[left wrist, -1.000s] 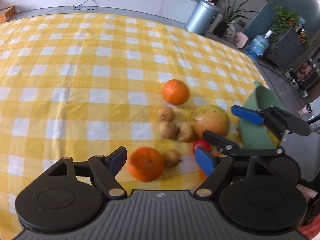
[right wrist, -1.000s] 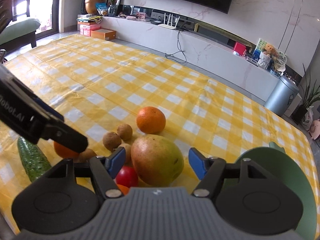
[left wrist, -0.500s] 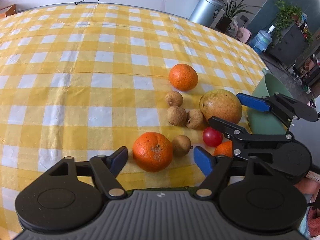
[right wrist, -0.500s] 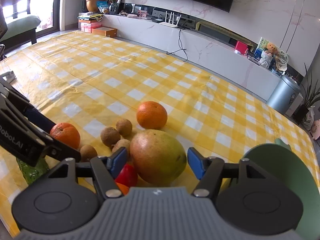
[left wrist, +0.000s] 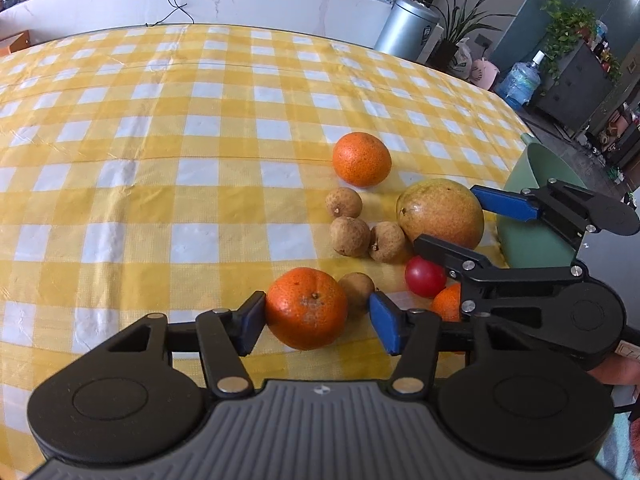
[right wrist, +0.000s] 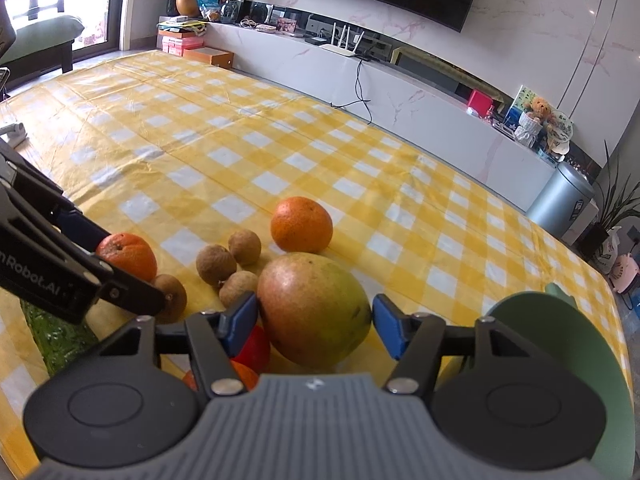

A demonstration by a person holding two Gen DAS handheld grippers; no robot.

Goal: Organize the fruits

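Fruits lie in a cluster on the yellow checked tablecloth. My left gripper is open around a near orange; the left pad touches it, the right pad stands apart. My right gripper is open with its pads on either side of a large mango, also in the left wrist view. A second orange lies farther back. Several brown longans lie between them. A red tomato sits by the right gripper's finger.
A green plate lies at the table's right edge, beside the mango. A green cucumber lies under the left gripper's arm. Another small orange fruit sits beside the tomato. A bin stands beyond the table.
My left gripper has moved forward and its jaws have narrowed around the near orange. My right gripper has moved in around the mango.
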